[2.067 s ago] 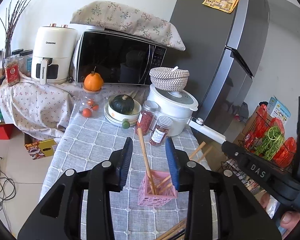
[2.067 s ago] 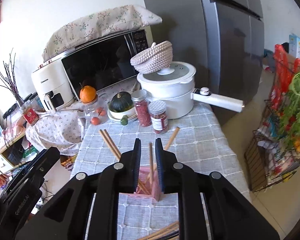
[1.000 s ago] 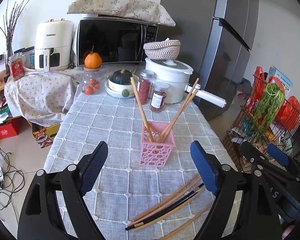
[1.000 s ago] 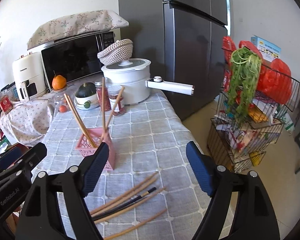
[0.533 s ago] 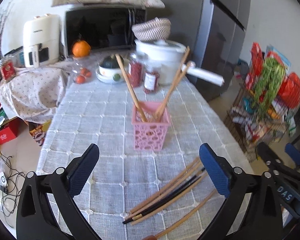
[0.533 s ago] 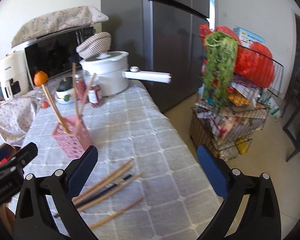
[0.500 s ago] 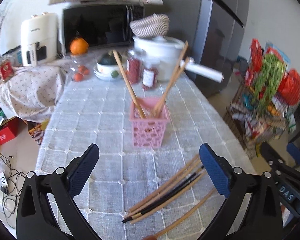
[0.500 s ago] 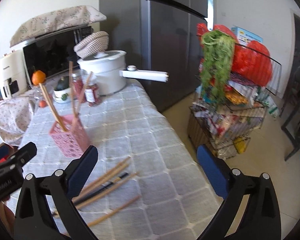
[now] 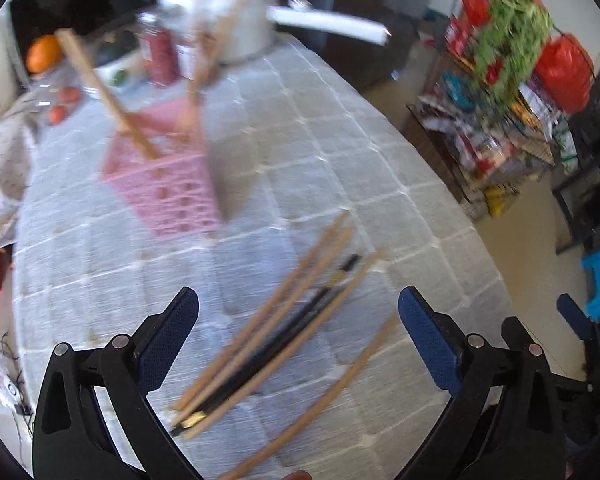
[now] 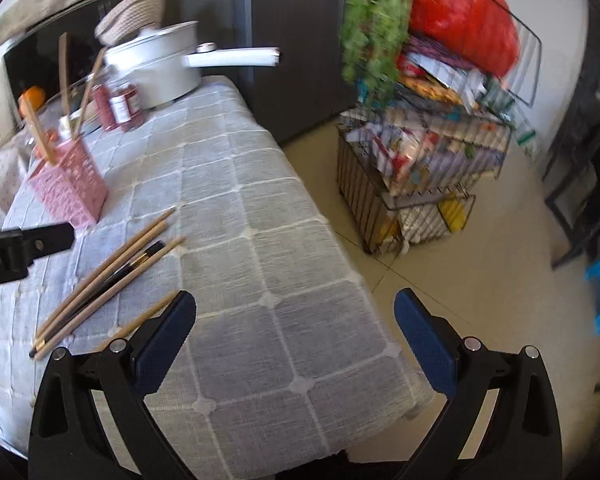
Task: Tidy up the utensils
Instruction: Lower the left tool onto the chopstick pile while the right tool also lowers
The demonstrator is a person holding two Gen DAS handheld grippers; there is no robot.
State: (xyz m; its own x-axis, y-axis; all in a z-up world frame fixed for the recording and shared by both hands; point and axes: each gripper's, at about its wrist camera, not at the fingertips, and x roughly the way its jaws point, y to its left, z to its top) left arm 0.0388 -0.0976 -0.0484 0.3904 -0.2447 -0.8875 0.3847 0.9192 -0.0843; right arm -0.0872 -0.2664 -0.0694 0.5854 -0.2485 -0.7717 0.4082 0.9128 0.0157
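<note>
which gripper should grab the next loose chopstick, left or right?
Left, probably. The left gripper is open and the loose chopsticks lie right between its fingers. The right gripper is open too, but it faces bare cloth near the table edge; the chopsticks sit off to its left.

**Colours and patterns**

Pink perforated basket [image 9: 168,188] is holding tan wooden chopsticks [image 9: 100,80]. Loose chopsticks [image 9: 268,344] are showing tan, one pair black with gold tips. Desk [image 10: 284,264] is wearing a grey cloth with a white grid. Both tools [image 9: 296,344] [image 10: 294,340] are showing black frames, blue pads. Pot [image 10: 160,72] white.
</note>
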